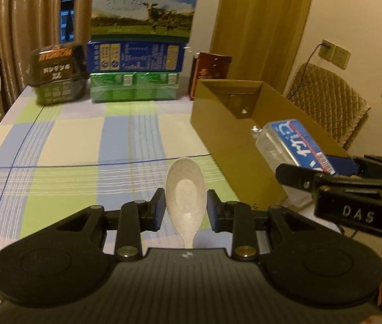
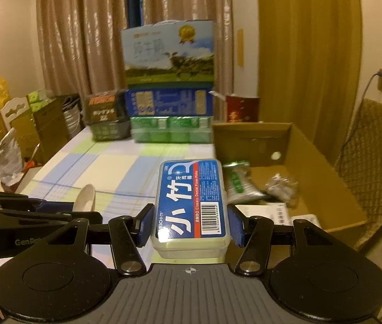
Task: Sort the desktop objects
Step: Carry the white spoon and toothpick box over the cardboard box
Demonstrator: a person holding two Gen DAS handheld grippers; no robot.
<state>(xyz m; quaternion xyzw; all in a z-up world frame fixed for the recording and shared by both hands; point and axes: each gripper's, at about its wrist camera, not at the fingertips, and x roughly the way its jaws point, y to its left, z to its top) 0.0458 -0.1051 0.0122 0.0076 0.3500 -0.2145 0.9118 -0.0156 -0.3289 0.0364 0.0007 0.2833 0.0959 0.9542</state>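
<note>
My left gripper point(image 1: 185, 210) is shut on a speckled white spoon point(image 1: 186, 199), bowl pointing forward, lifted above the plaid tablecloth point(image 1: 82, 140). To its right, my right gripper point(image 1: 312, 174) holds a clear dental floss pick box point(image 1: 296, 145) with a blue label over the open cardboard box point(image 1: 218, 135). In the right wrist view, that gripper point(image 2: 191, 224) is shut on the sides of the floss pick box point(image 2: 192, 202), next to the near left corner of the cardboard box point(image 2: 326, 178). The left gripper point(image 2: 77, 212) and spoon point(image 2: 85, 198) show at the left.
The cardboard box holds a green packet point(image 2: 238, 181), crumpled foil point(image 2: 282, 186) and white paper. Stacked milk cartons point(image 1: 142, 40), a black basket point(image 1: 58, 75) and a red box point(image 1: 209, 70) line the table's far edge. A padded chair point(image 1: 328, 100) stands right of the box.
</note>
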